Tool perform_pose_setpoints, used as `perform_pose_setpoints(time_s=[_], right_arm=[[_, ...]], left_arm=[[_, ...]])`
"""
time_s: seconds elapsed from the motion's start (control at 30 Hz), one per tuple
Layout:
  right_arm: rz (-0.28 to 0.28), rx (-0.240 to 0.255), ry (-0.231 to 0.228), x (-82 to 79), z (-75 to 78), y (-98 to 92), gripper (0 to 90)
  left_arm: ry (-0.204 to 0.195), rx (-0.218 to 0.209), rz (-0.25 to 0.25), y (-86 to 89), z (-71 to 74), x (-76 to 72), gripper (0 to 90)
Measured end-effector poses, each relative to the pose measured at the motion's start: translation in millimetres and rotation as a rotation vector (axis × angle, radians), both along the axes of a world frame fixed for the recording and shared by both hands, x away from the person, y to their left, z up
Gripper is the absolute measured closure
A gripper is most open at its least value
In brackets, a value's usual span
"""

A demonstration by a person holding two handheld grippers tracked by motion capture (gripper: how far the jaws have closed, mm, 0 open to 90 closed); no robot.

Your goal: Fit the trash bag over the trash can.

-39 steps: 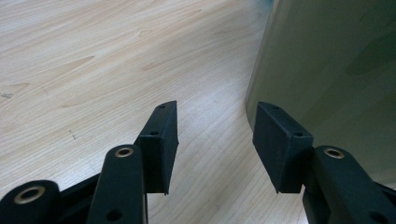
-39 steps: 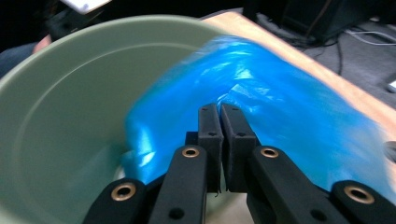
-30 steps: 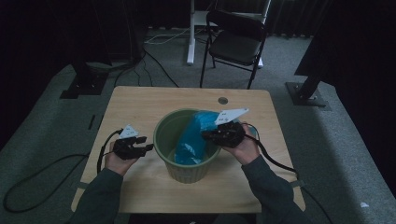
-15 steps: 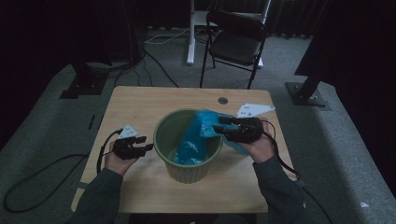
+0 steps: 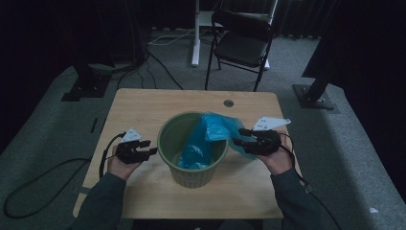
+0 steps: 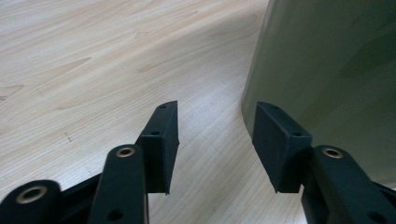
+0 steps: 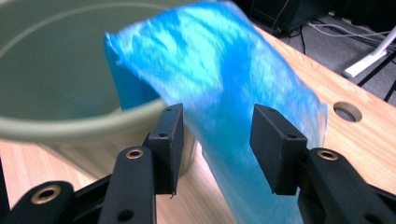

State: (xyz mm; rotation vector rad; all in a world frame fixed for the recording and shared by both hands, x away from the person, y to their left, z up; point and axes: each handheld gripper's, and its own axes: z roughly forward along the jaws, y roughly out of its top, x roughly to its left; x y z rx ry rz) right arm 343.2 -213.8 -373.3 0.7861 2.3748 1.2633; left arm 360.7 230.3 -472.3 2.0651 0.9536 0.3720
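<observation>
Draping over the bin (image 5: 191, 158) rim, blue bag (image 7: 219, 93) between the right tool's (image 7: 215, 149) parted jaws.

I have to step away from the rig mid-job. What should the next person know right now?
Left gripper: open, empty, beside the green bin on the table.
Right gripper: open, jaws either side of the blue bag, not clamped.
Done: bag partly inside the bin, draped over its right rim.
Left: probably spread the bag's mouth around the whole rim.

Dim overhead view, dark surroundings; blue bag (image 7: 224, 107) motion-blurred up close
</observation>
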Motion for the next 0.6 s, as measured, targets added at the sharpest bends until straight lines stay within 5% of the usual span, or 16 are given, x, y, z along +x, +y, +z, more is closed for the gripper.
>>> perform_pose_setpoints(time_s=[0.33, 0.6], right_arm=[[-0.037, -0.083, 0.022, 3.3, -28.0, -4.6, 49.9], [-0.066, -0.088, 0.024, 13.3, -35.0, -2.5, 77.5]], left_arm=[[0.007, -0.009, -0.01, -1.1, 1.1, -1.4, 53.2], [-0.025, -0.046, -0.02, 0.4, 13.9, -6.5, 53.4]])
